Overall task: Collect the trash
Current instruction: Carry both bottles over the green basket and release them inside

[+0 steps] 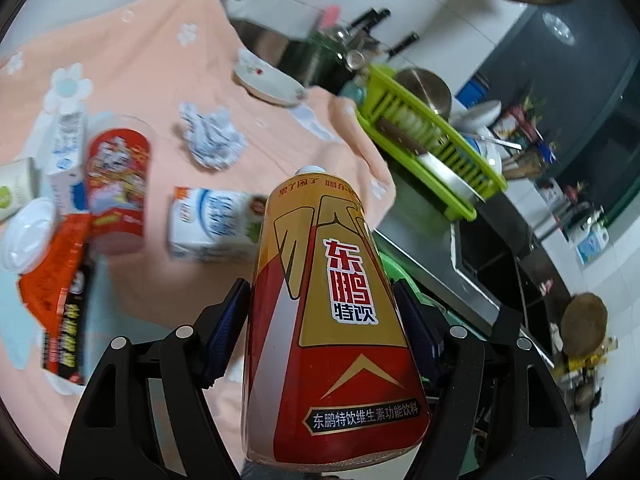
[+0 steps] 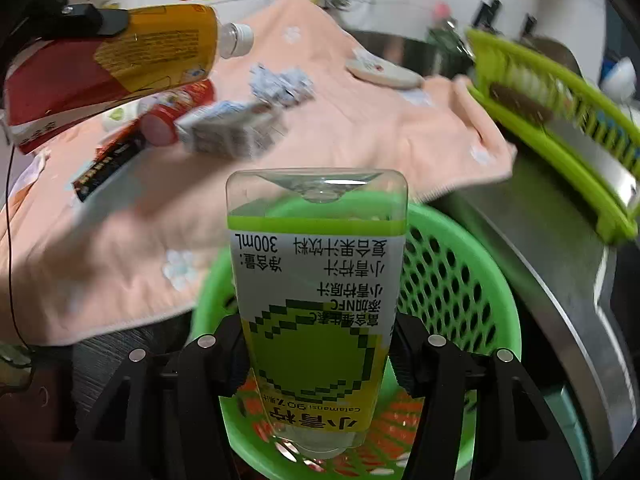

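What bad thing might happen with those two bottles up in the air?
The green juice bottle hangs bottom-forward in the right tool above the green basket; released off-centre, it might hit the rim and bounce out. The red and gold drink bottle in the left tool is close beside it, so they may bump. It looks smooth and might slip.

Even, soft indoor light fell on both views, with faint shadows. Motion blur smeared the cartons (image 2: 224, 132) and rack (image 2: 560, 128); fisheye bending curved the dark edges.
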{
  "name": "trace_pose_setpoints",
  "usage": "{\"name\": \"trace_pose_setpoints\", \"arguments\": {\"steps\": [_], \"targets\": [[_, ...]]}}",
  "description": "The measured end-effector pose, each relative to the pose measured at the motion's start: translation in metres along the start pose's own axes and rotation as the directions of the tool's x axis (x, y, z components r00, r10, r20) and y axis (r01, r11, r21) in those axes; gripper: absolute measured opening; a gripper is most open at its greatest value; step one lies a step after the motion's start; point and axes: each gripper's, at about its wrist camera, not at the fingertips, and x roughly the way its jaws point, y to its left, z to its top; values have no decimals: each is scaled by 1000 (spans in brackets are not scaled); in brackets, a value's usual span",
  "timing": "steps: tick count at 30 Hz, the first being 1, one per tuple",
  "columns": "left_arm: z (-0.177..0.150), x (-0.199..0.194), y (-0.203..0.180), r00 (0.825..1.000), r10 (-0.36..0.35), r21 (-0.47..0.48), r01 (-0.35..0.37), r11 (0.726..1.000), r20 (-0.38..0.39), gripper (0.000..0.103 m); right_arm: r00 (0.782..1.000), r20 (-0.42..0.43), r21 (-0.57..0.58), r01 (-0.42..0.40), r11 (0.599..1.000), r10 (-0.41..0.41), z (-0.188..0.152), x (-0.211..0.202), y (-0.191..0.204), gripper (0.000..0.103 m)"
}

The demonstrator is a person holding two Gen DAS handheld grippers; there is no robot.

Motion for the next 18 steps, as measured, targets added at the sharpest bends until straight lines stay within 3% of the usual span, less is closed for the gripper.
{"name": "trace_pose_setpoints", "arguments": {"steps": [5,18], "targets": [[-7,23,-15,999,-18,29,19,999,-47,71,1000,-20,66,3,998,-2,-15,1,-15,57],[-27,75,-52,988,-36,103,52,993,-150,72,996,66,136,47,990,-56,-33,-48,-33,66]]}}
